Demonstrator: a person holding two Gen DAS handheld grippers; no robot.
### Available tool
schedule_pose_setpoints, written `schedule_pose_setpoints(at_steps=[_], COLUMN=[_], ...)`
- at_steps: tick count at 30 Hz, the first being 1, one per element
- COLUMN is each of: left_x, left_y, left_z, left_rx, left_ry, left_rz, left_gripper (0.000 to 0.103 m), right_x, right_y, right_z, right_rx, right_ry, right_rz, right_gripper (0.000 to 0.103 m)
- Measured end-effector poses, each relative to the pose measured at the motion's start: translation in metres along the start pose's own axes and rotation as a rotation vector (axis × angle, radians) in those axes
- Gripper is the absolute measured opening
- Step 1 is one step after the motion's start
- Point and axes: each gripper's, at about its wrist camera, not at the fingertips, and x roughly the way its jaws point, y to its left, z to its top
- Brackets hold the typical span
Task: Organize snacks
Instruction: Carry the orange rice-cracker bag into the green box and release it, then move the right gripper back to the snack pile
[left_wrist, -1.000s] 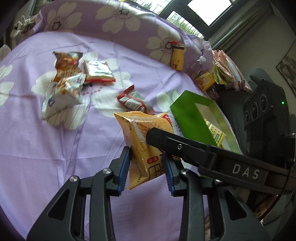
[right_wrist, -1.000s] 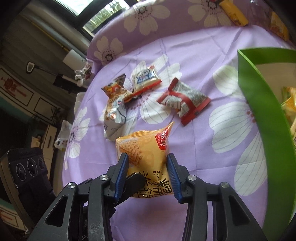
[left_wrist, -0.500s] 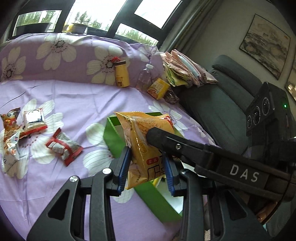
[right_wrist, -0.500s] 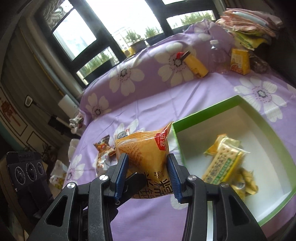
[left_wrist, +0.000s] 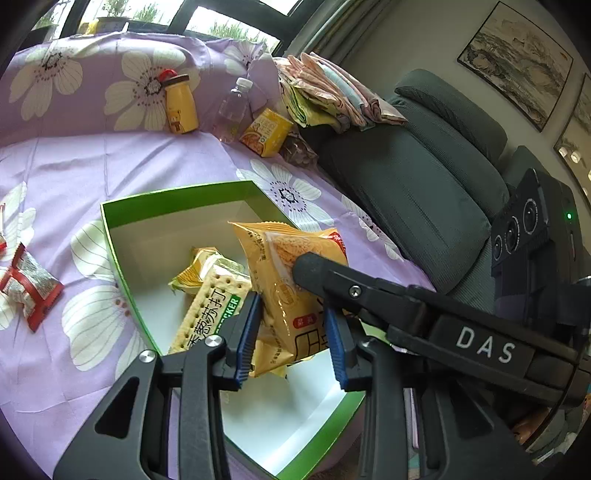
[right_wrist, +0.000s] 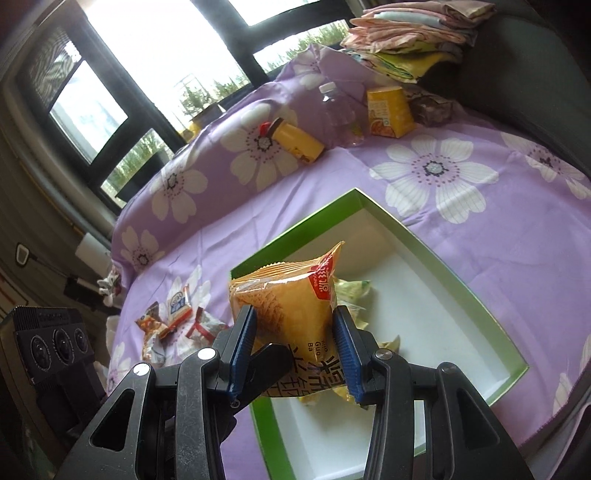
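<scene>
The orange snack bag (left_wrist: 291, 291) is pinched by both tools, left tool (left_wrist: 291, 332) and right tool (right_wrist: 295, 350) each clamped on it. It hangs right over the green box (right_wrist: 461, 284), mid-frame, crackers (left_wrist: 210, 314) underneath, so it's basically just a drop.

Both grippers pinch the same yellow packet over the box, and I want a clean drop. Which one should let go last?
Probably the right gripper: it clamps the packet across its body, over the box. The left gripper pinches only its lower end.
</scene>
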Motion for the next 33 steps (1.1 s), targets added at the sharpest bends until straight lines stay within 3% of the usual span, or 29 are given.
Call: schedule_pose_setpoints(at_steps=[16, 25, 28, 33], left_x=[0.048, 0.026, 0.011, -0.021], left_y=[-0.007, -0.005, 0.0, 0.016], left_z=[-0.009, -0.009, -0.008, -0.009], left_rx=[-0.071, -0.034, -0.032, -0.041], left_ry=[0.139, 0.102, 0.073, 0.019], left_rz=[-0.04, 0.002, 0.026, 0.084], left_gripper=[0.029, 0.033, 0.038, 0.067], right_x=[0.015, 0.015, 0.011, 0.008], right_y=[-0.044, -0.041, -0.034, -0.02], right_z=[-0.002, -0.001, 0.0, -0.001], right_rx=[0.057, 0.053, 0.038, 0.019], right_ry=[0.077, 0.072, 0.05, 0.027], right_rz=[-0.166, -0.221, -0.227, -0.185], right_gripper=[0.046, 0.047, 0.053, 0.055])
